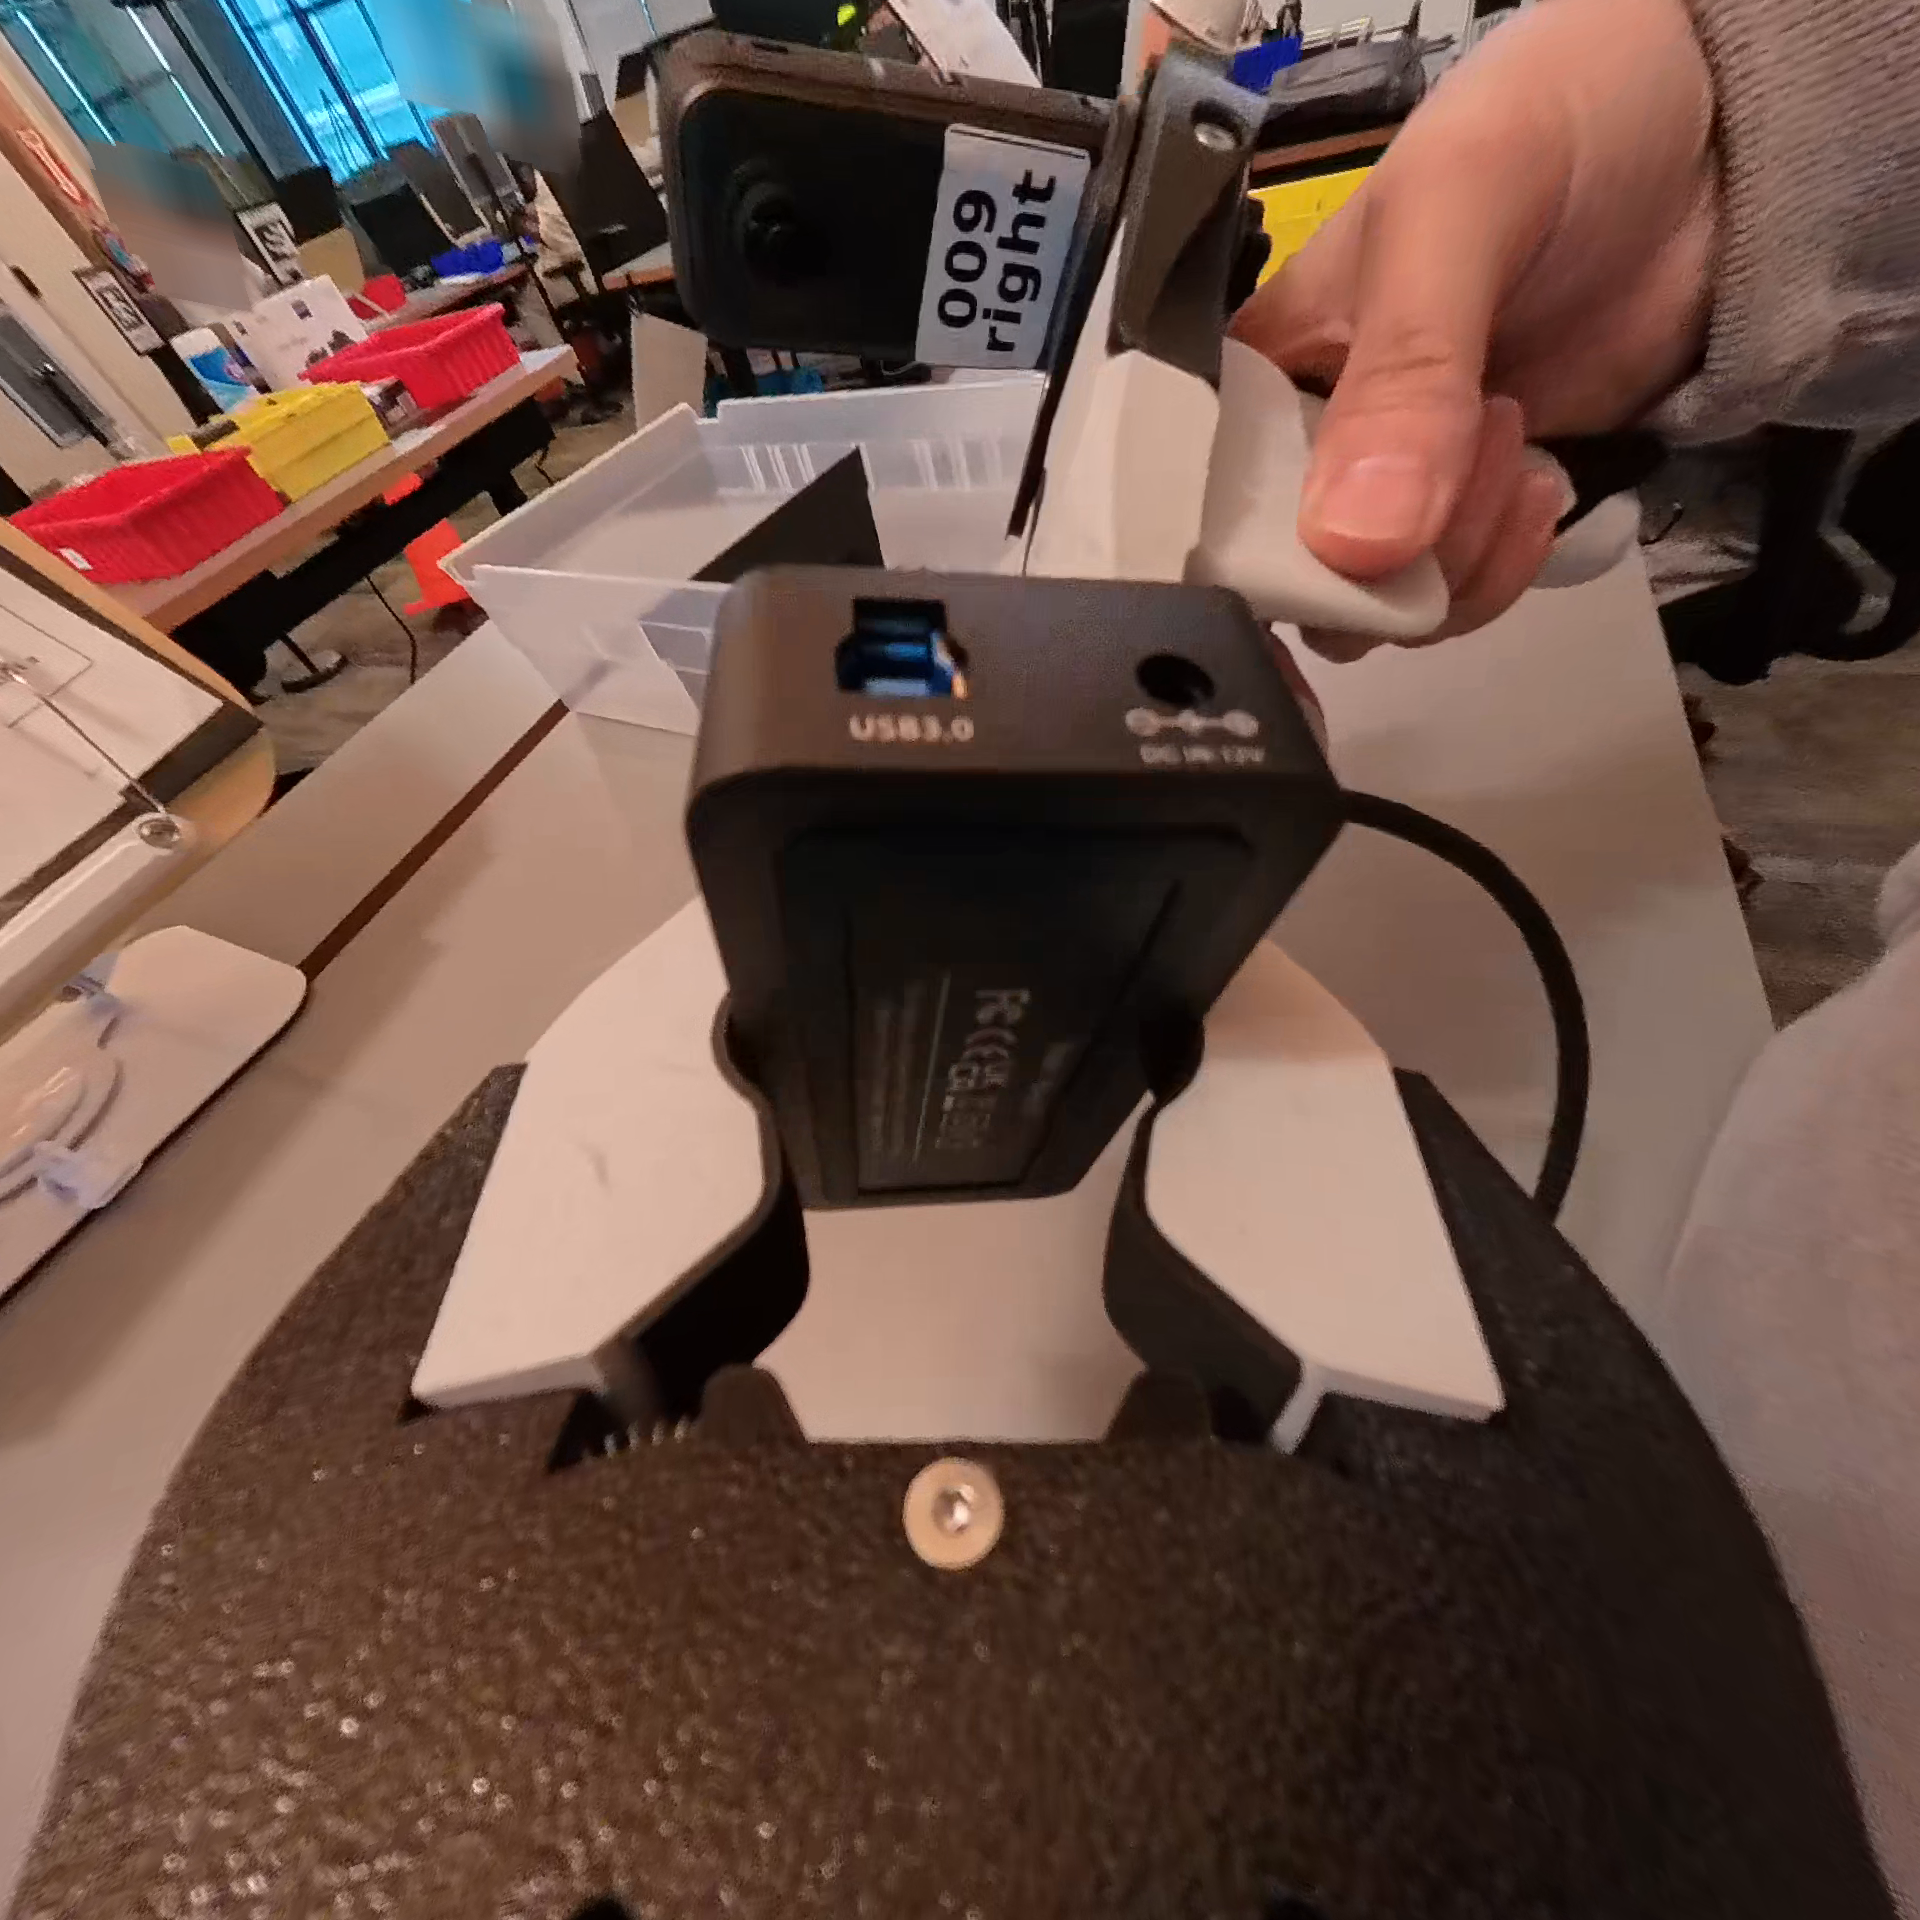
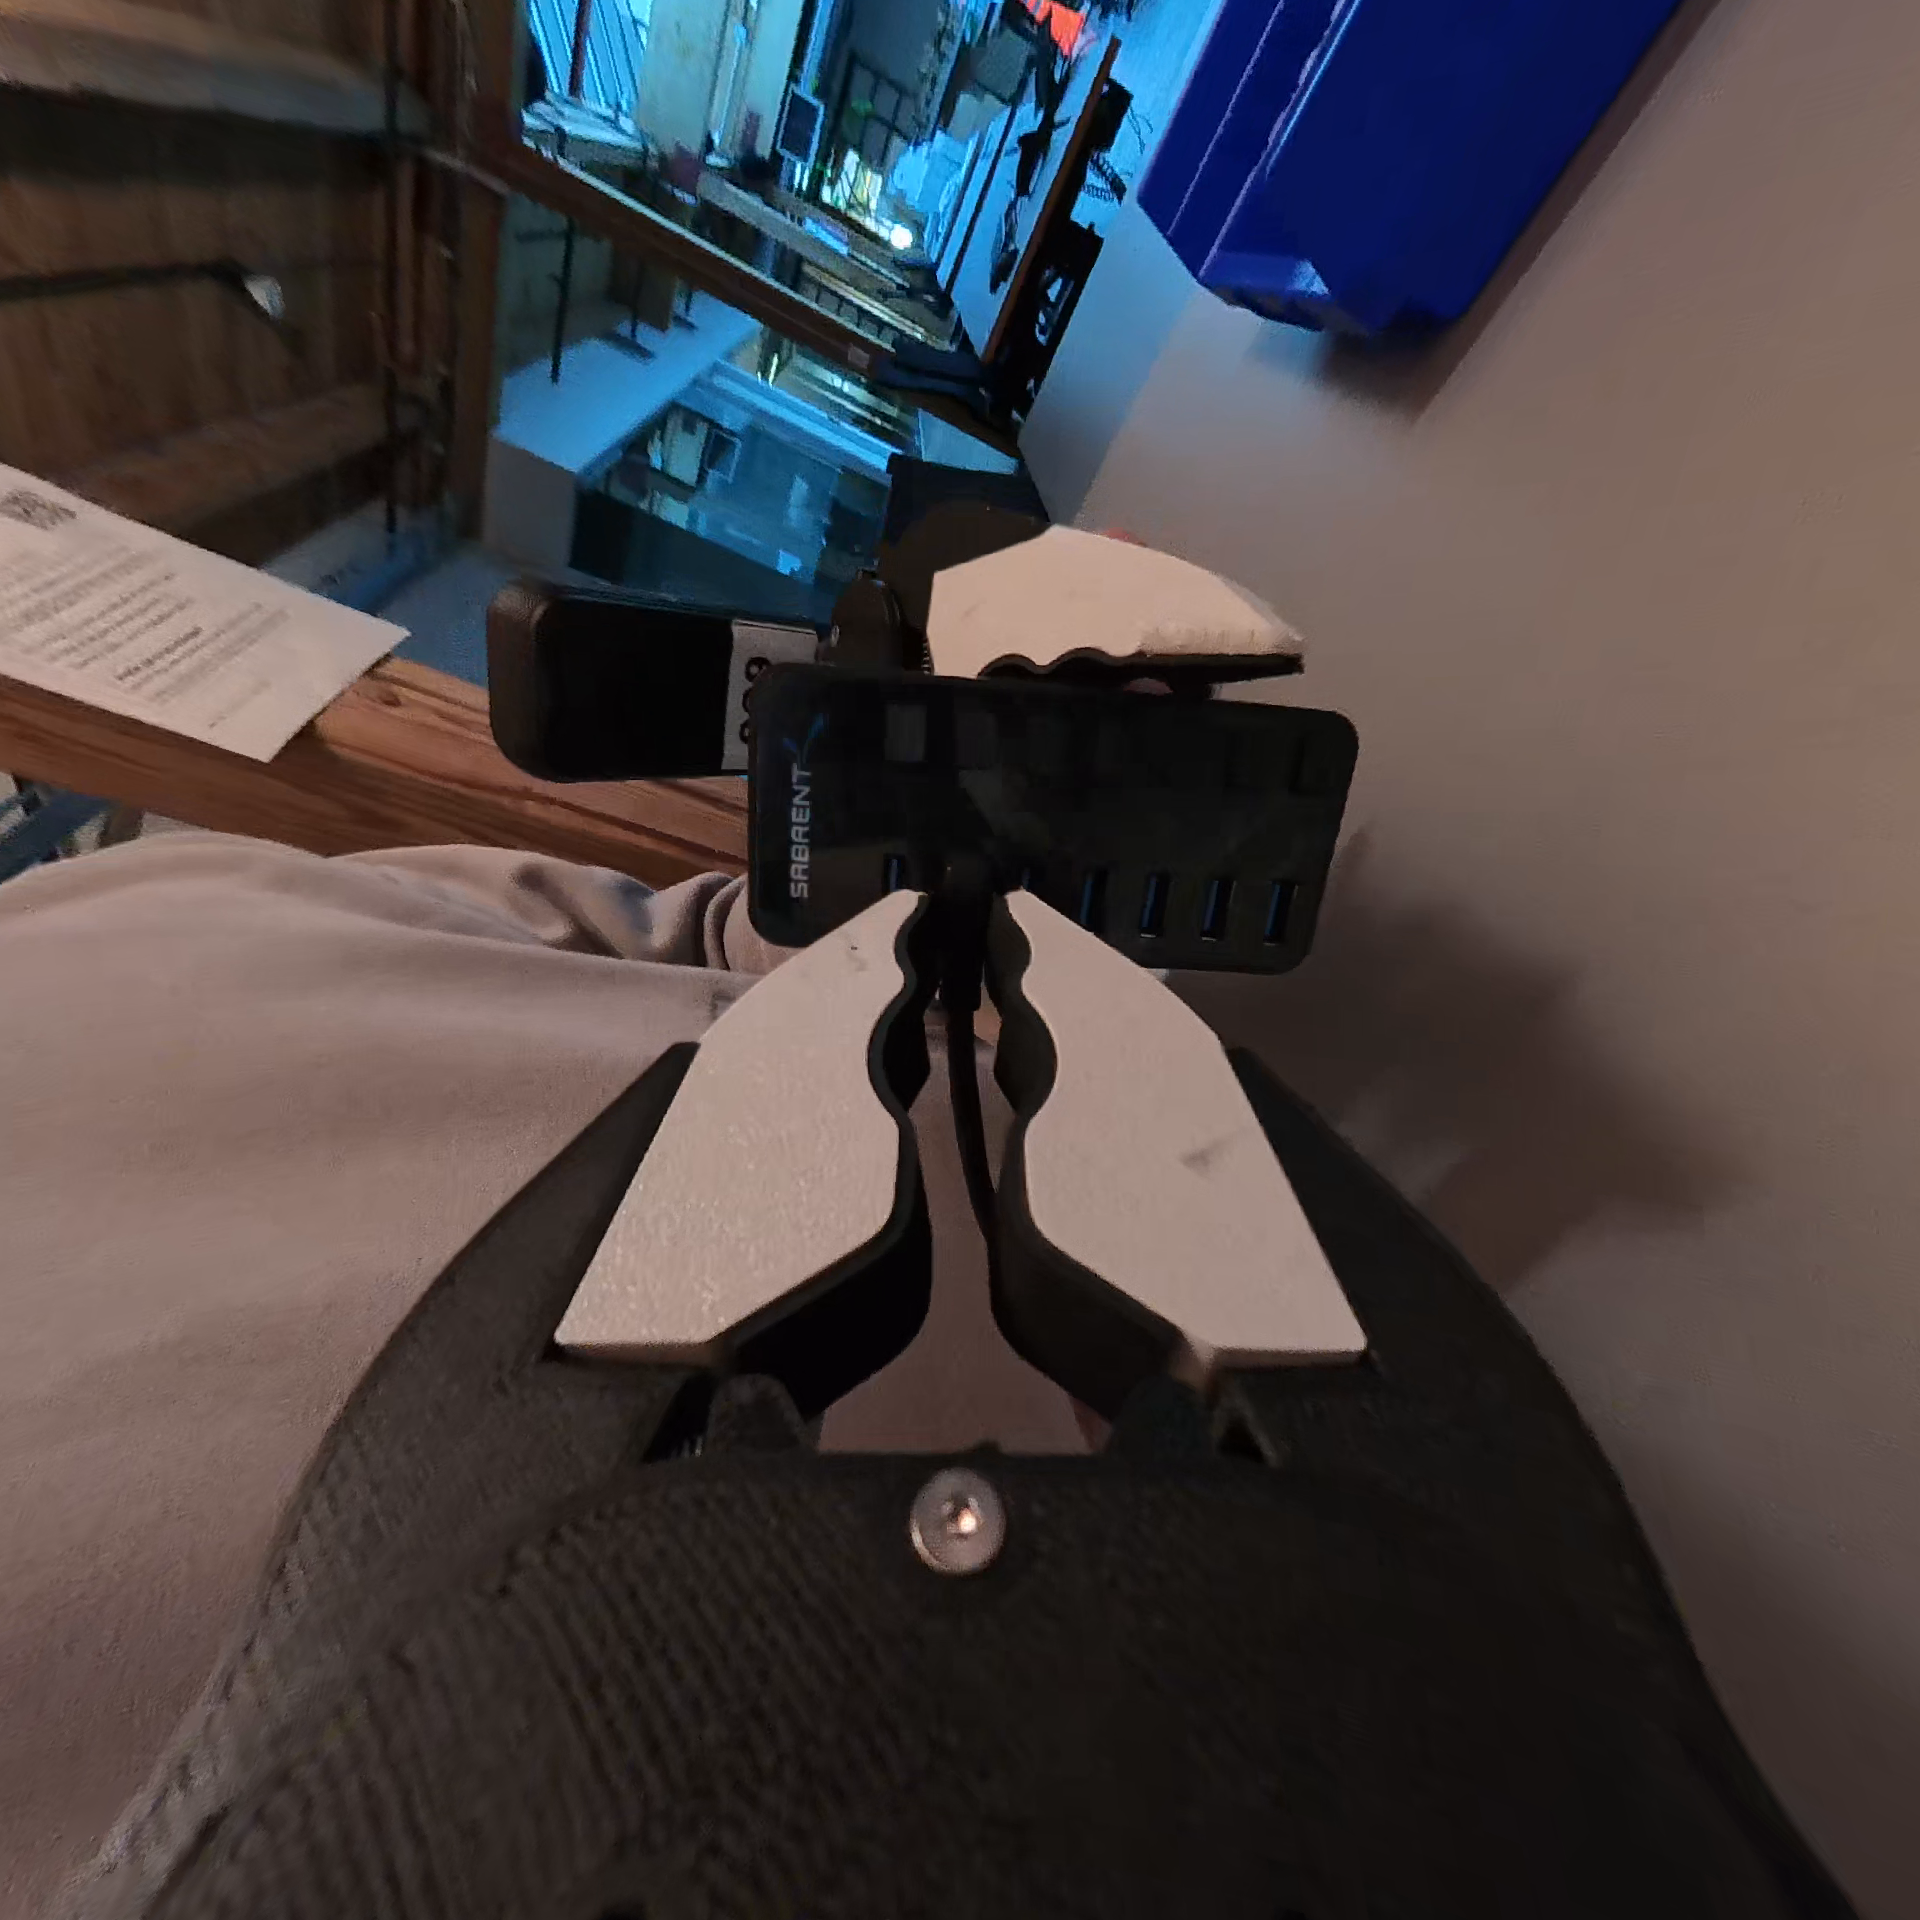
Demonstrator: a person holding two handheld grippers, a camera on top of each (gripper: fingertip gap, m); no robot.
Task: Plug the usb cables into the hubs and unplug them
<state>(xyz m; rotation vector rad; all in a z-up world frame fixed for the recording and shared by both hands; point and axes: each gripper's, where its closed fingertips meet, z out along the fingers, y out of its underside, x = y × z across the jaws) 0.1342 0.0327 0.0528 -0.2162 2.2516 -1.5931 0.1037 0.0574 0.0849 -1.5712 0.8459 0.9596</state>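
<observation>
Left gripper (image 1: 961, 1049) fingers clamp black hub (image 1: 997, 883), held up above tabletop (image 1: 499, 831). Right gripper (image 2: 961, 935) fingers pinch usb cable (image 2: 961, 1039) plug at hub's port row; plug looks seated, though blurred. Remaining: probably pull out, other ports.

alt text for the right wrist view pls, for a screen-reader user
The right gripper is shut on a black USB cable whose plug sits at a port of a black multi-port hub. Beyond it, the left gripper holds the hub by its far edge. A grey sleeve fills the left, and a blue bin sits top right.
</observation>
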